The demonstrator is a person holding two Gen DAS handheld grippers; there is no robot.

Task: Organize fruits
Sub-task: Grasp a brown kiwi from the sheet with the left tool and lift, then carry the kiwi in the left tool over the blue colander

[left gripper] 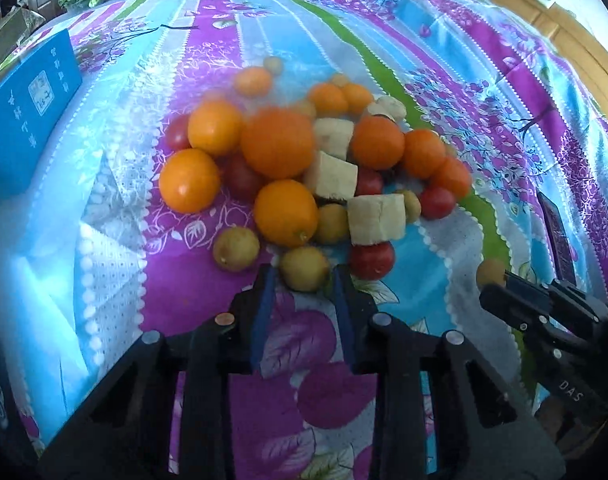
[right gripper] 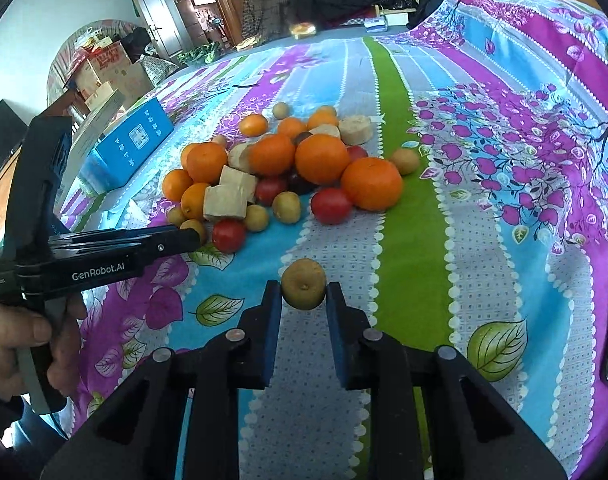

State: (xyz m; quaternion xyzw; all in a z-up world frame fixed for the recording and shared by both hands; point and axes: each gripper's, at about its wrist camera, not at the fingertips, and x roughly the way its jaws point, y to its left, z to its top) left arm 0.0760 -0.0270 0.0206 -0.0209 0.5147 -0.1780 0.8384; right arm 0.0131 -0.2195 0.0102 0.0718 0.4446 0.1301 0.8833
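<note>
A pile of fruit lies on the flowered cloth: oranges, red tomatoes, pale banana chunks and small yellow-green fruits. My left gripper has its jaws around one small yellow-green fruit at the pile's near edge, both pads touching it. My right gripper is shut on another small yellow-green fruit, held apart from the pile. The right gripper also shows at the right of the left wrist view. The left gripper shows at the left of the right wrist view.
A blue box stands left of the pile and also shows in the right wrist view. A dark phone lies at the right on the cloth. Clutter and cardboard boxes stand beyond the far edge.
</note>
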